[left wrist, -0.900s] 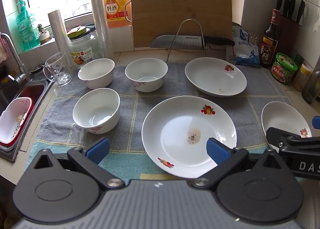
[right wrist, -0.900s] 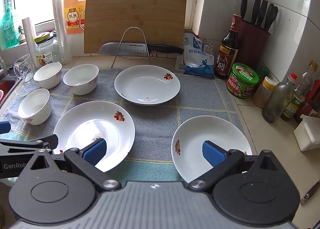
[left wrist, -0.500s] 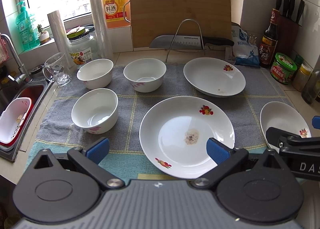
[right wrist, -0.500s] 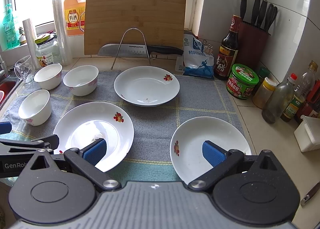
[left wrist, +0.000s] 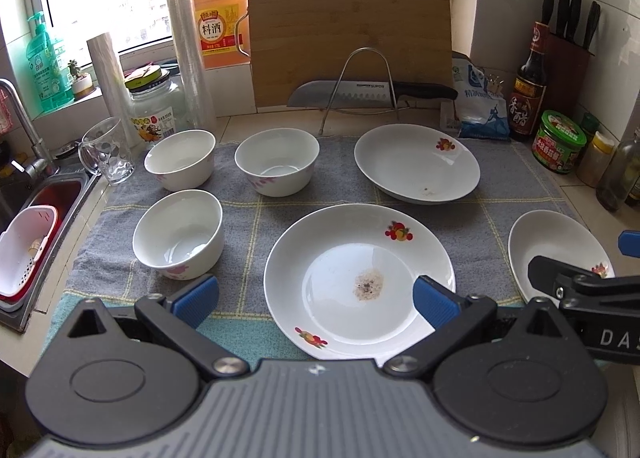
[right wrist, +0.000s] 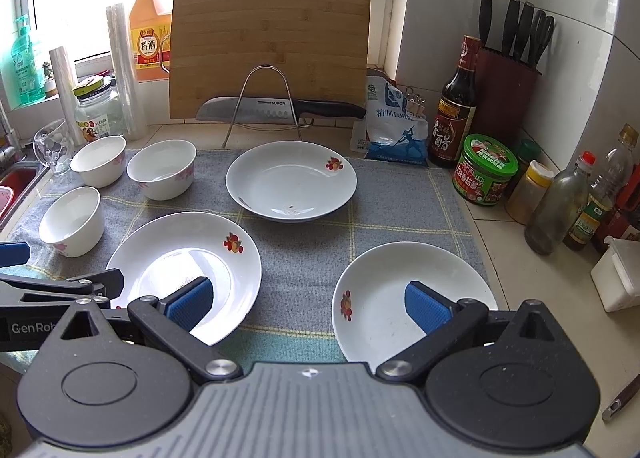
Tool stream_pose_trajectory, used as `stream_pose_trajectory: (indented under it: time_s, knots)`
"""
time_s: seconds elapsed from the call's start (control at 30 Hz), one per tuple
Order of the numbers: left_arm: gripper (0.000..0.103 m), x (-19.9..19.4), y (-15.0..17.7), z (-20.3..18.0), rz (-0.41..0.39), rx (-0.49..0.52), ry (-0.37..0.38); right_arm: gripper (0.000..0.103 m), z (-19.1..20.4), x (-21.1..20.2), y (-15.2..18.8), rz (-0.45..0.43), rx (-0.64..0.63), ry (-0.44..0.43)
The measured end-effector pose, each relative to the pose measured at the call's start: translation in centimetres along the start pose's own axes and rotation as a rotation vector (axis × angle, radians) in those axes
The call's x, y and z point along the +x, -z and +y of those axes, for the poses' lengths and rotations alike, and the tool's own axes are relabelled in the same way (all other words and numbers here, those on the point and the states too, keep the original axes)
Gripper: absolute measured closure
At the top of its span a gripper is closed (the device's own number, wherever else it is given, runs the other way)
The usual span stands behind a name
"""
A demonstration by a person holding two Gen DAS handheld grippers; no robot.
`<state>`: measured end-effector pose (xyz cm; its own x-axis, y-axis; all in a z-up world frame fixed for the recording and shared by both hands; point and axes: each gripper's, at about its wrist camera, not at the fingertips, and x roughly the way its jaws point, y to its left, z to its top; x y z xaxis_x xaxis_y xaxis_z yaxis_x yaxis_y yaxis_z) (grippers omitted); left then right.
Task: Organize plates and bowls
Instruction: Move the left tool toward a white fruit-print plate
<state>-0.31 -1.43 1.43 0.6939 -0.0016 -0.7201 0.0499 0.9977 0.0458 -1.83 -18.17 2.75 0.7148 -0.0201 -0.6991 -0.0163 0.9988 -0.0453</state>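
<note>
Both grippers hang with jaws spread wide and empty: the left gripper (left wrist: pixel 314 298) at the frame's bottom above the speckled plate (left wrist: pixel 359 278), the right gripper (right wrist: pixel 308 306) low in its frame; three bowls (left wrist: pixel 178 232) sit centre-left on the grey mat (left wrist: pixel 248 210)

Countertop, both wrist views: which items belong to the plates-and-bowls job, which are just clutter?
Job items:
- three white bowls
- three plates
- left gripper and right gripper, both open, empty

Clutter:
- cutting board
- knife
- glass mug
- knife block
- green-lid jar
</note>
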Motion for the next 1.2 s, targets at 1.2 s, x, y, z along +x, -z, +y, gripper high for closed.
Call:
stream_pose_trajectory:
  time_s: [1.2]
  knots:
    - [0.001,3.1,-2.0,-10.6,-0.065,0.158,0.180,0.000,-12.6,7.4,11.8,0.138,0.001,-0.034]
